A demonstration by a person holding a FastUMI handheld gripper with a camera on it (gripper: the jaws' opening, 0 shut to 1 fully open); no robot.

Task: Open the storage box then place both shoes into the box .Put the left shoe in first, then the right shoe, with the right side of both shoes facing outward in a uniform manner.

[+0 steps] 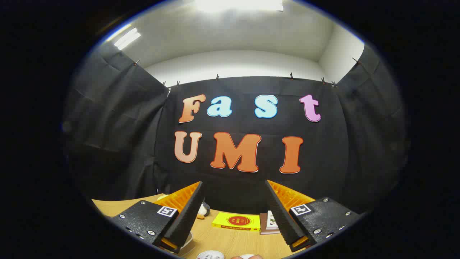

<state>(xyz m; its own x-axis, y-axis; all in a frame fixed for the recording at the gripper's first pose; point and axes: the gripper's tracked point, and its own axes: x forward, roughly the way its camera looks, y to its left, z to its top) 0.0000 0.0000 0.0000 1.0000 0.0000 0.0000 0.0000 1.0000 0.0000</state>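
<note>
Overhead, a white ceiling with a bright light panel [239, 5] is seen, and below it the booth is closed off by black cloth [118, 136] clipped along its upper edge. A light wooden table [233, 241] forms the work surface at the foot of the cloth.

Taken from the yellow book [236, 221] as landmark: it lies flat on the table, beyond the fingertips and in the gap between the two fingers. Just beside it, toward the right finger, a second, darker book or booklet [270, 223] is laid, partly hidden by that finger. On the book's other side, behind the left finger, a small object with grey, white and orange parts [203, 210] is glimpsed; it may be part of a shoe, but too little is shown to be sure. Nearer than the book, close under the gripper, a round white object [210, 255] is cut off by the view, and next to it a sliver of what is probably a hand [248, 257] is seen. The storage box cannot be made out among these things.

The gripper [235, 212] is held high and pointed level toward the cloth wall, its fingers spread wide apart with nothing between them.
</note>
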